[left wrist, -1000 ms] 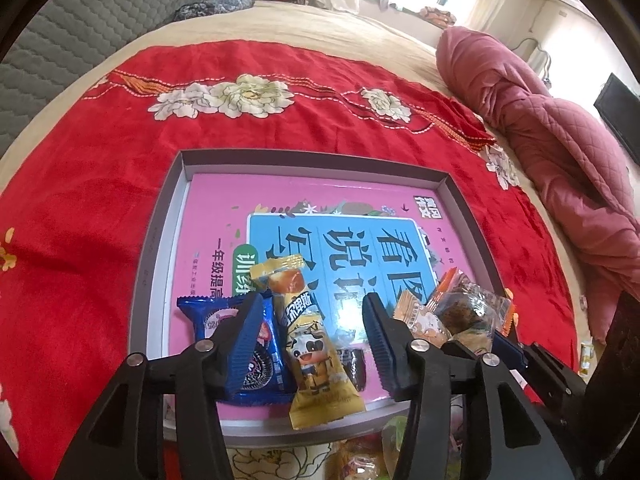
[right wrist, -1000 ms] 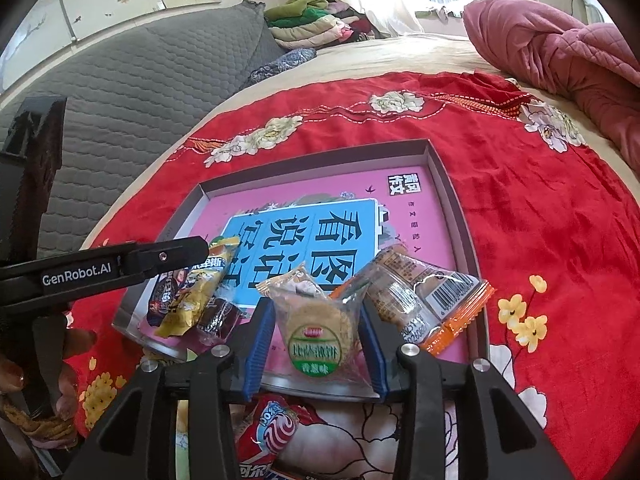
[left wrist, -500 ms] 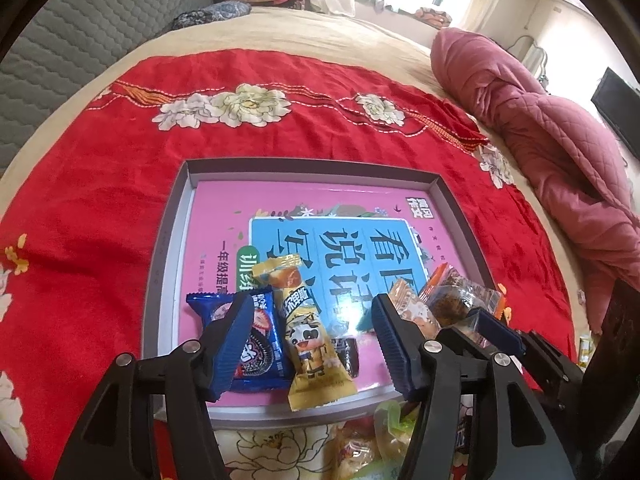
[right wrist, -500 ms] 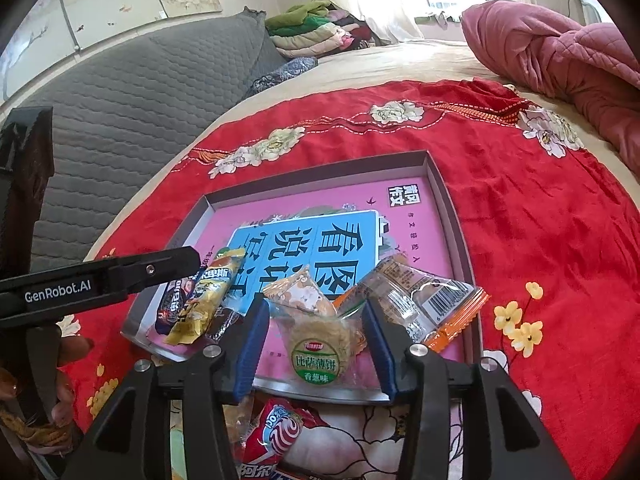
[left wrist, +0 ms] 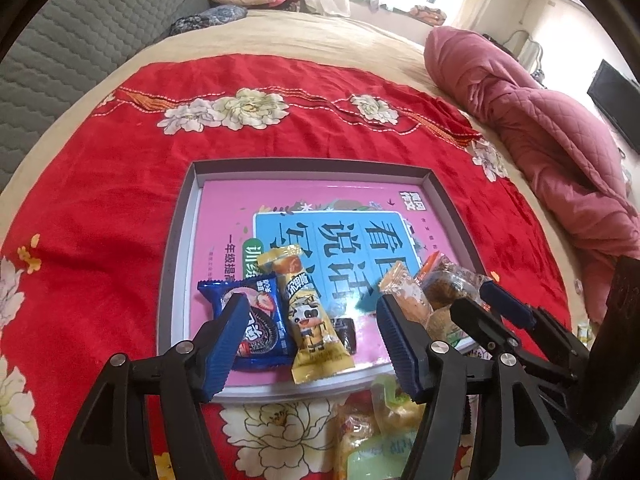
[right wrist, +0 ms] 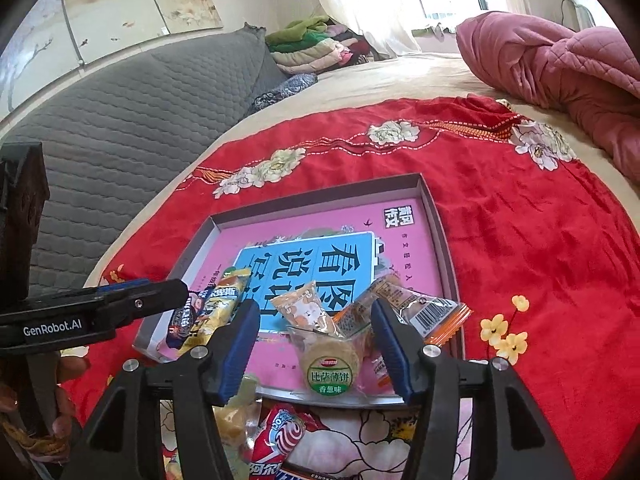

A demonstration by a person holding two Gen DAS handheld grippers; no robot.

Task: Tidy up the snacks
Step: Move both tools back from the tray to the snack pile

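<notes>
Left gripper [left wrist: 314, 342] spread wide, nothing between the blue pads, hovering over the near edge of the grey tray [left wrist: 176, 264]. In the tray's near-left part: blue cookie packet [left wrist: 250, 320], with the yellow cow-print packet [left wrist: 310, 316] just beside it to the right and overlapping its edge; small dark wrapped sweet [left wrist: 346, 330] beside that, all on the pink book cover [left wrist: 296, 208] lining the tray. Further right, orange-beige packet [left wrist: 406, 294] and clear packet of brown snack [left wrist: 448, 286] at the tray's near-right corner. Right gripper [right wrist: 314, 346] also wide open, gripping nothing; round cracker packet with green label [right wrist: 328, 364] lying between its pads on the near rim, touching neither. Barcode packet [right wrist: 416, 306] just right of it. Loose snacks [right wrist: 278, 438] on the red floral cloth [right wrist: 532, 240] in front of the tray.
</notes>
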